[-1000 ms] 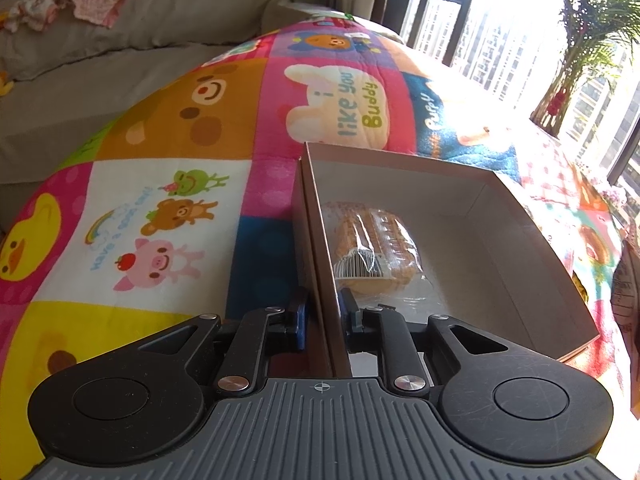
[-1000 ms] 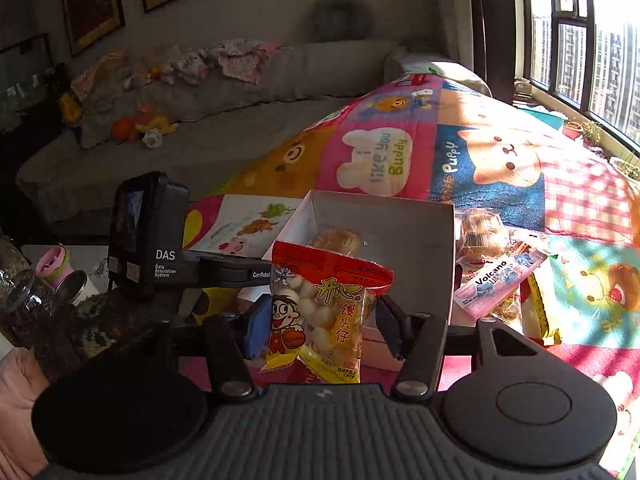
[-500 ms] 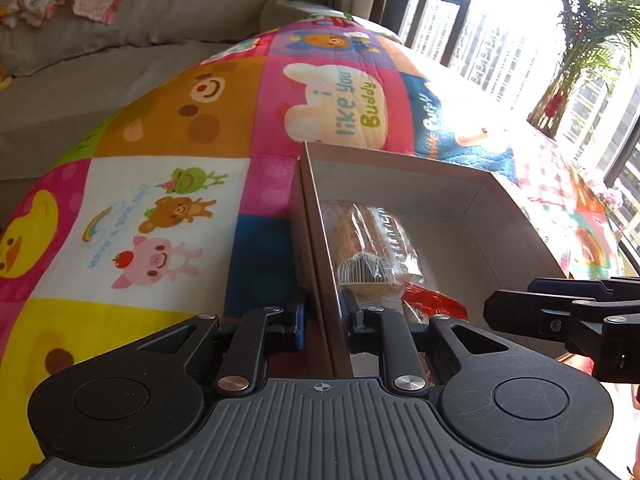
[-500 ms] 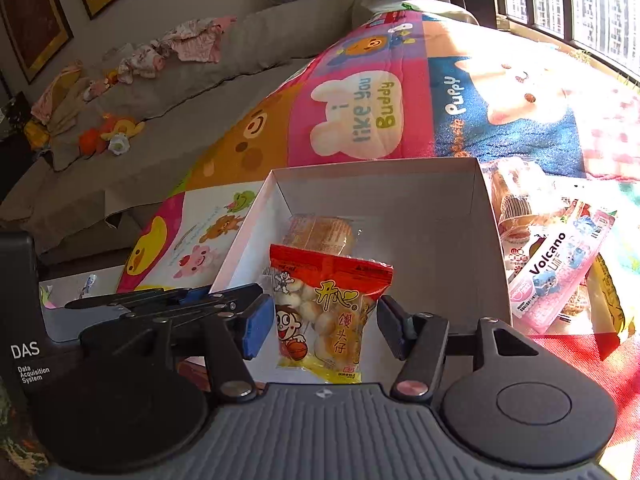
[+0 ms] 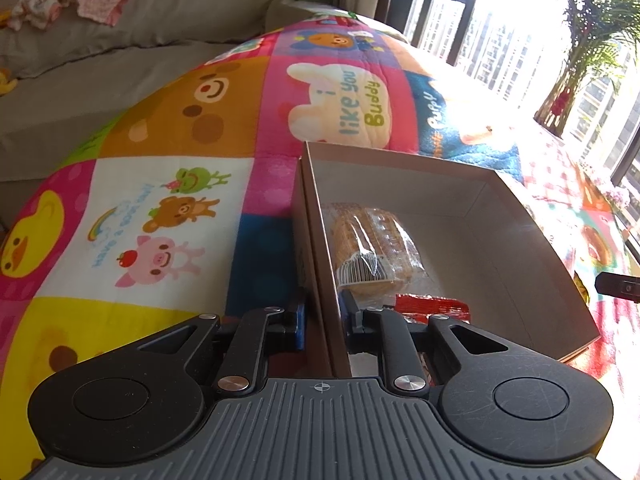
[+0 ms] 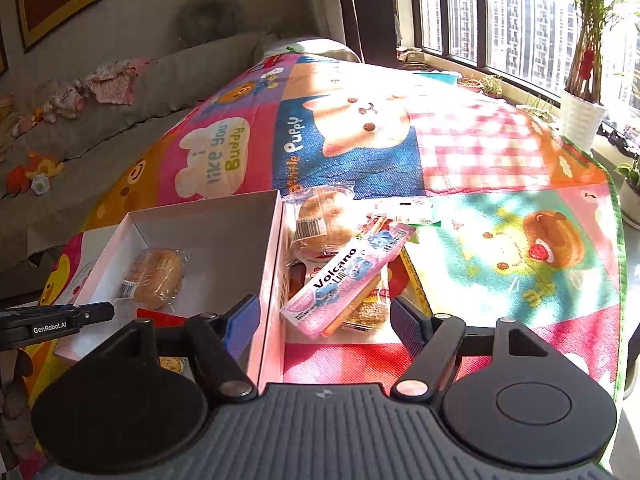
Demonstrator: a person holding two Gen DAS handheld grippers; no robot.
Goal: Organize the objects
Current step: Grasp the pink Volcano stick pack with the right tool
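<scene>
My left gripper [image 5: 322, 316] clamps the cardboard box [image 5: 472, 184] wall. My right gripper [image 6: 320, 316], jaws opening and empty, faces the pink Volcano packet [image 6: 344, 276] beside the box. Next step, as I judge it: centre on that packet, then close.

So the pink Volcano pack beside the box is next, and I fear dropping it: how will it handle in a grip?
The Volcano pack is long, flat and glossy, so probably light and slippery. It lies tilted across other snacks, so a push may slide it off.
</scene>
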